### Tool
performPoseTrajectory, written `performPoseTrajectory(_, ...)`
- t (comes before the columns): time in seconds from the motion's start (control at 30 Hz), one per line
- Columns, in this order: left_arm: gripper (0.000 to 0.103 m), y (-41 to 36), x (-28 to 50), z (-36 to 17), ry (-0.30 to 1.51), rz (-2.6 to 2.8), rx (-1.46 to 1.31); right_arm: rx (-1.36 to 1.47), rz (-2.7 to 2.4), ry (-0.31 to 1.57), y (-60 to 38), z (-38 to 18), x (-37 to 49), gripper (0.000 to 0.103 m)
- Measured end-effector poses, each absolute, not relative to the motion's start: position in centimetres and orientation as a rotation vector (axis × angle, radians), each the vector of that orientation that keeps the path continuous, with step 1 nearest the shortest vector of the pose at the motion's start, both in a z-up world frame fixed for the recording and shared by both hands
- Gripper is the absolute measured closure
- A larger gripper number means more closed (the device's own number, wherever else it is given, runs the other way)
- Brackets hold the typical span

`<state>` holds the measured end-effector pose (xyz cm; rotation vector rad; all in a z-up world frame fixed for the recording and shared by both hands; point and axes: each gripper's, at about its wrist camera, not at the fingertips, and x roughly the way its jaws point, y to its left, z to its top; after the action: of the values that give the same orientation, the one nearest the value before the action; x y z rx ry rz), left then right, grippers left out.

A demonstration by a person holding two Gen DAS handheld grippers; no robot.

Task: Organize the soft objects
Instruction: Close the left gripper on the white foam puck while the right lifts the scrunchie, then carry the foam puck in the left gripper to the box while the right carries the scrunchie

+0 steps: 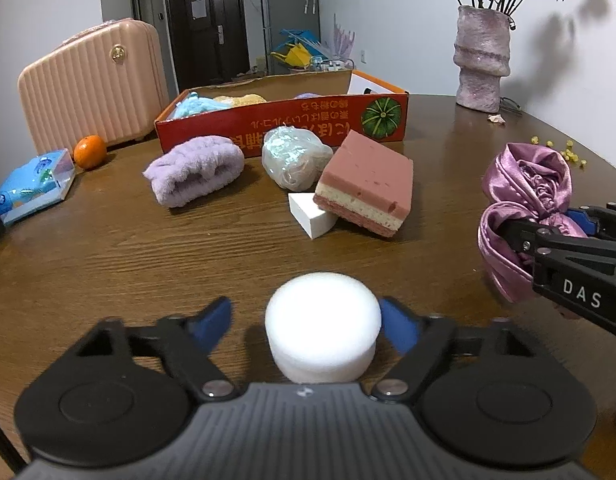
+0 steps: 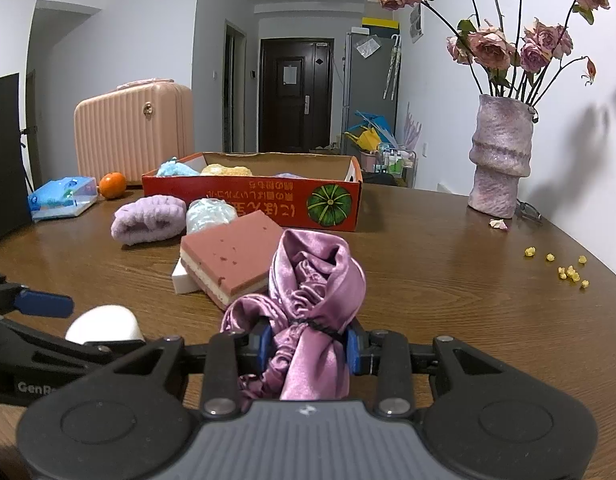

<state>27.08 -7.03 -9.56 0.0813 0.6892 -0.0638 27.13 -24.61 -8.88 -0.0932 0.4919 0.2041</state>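
Satin bonnet [image 2: 308, 300] clenched in right hand-held gripper [image 2: 308, 344]; left hand-held gripper [image 1: 308, 324] unclenched around foam puff [image 1: 323, 324].

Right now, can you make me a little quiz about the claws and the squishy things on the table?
1. True or false: the right claw is squeezing the purple satin cloth.
2. What sits between the fingers of the left claw? A) the orange B) the white foam cylinder C) the lilac fluffy towel
3. Fill in: the pink layered sponge leans on a small white ____.

Key
1. True.
2. B; the left fingertip still shows a gap beside it.
3. Wedge, a white sponge block in front of the red box.
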Motion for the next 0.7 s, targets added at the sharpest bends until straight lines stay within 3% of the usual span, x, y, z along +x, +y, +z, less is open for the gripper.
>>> performPoseTrajectory(0.1, 0.044, -6.9, 27.2, -9.8, 0.707, -0.081, 0.07, -0.106, 0.2, 0.493, -24.4, -9.0, 27.1, 0.069)
performPoseTrajectory(0.7, 0.046, -5.6, 26.8, -8.6, 0.64, -0.063, 0.048, -0.146, 0.201, 0.49, -23.7, -9.2, 27.1, 0.069)
